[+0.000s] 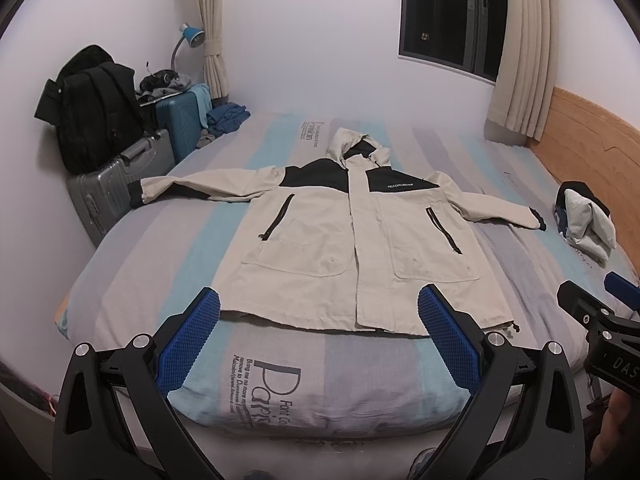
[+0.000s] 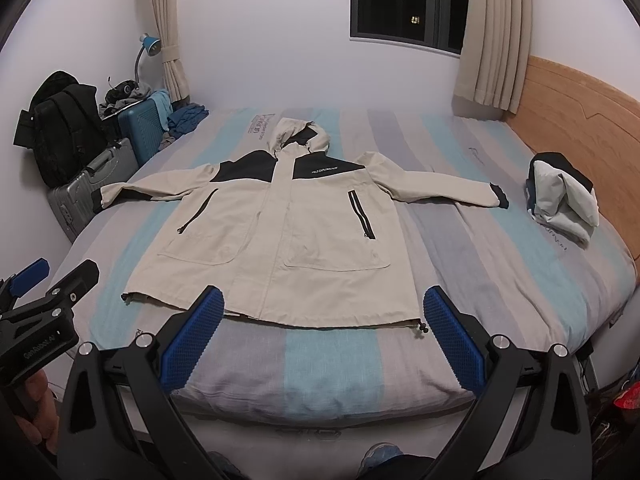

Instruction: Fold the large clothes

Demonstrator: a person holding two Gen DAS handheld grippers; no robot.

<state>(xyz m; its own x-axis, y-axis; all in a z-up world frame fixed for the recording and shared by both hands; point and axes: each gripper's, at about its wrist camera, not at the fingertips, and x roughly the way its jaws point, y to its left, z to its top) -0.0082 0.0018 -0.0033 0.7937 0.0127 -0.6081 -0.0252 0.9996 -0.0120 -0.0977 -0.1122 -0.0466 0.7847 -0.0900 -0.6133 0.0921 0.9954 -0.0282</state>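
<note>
A cream hooded jacket (image 1: pixel 340 240) with black shoulder panels lies flat, front up, on the striped bed (image 1: pixel 160 240), sleeves spread to both sides, hood toward the far wall. It also shows in the right wrist view (image 2: pixel 280 232). My left gripper (image 1: pixel 320 312) is open and empty, held above the bed's near edge just short of the jacket's hem. My right gripper (image 2: pixel 324 308) is open and empty too, over the hem's right part. Each gripper shows at the edge of the other's view: the right one (image 1: pixel 600 312), the left one (image 2: pixel 44 292).
A folded pale garment (image 2: pixel 564 200) lies at the bed's right side by the wooden headboard (image 2: pixel 580 120). Suitcases (image 1: pixel 120 184), a black backpack (image 1: pixel 92 108) and a blue lamp (image 1: pixel 192 34) stand left of the bed. A dark window (image 1: pixel 452 12) and curtains are behind.
</note>
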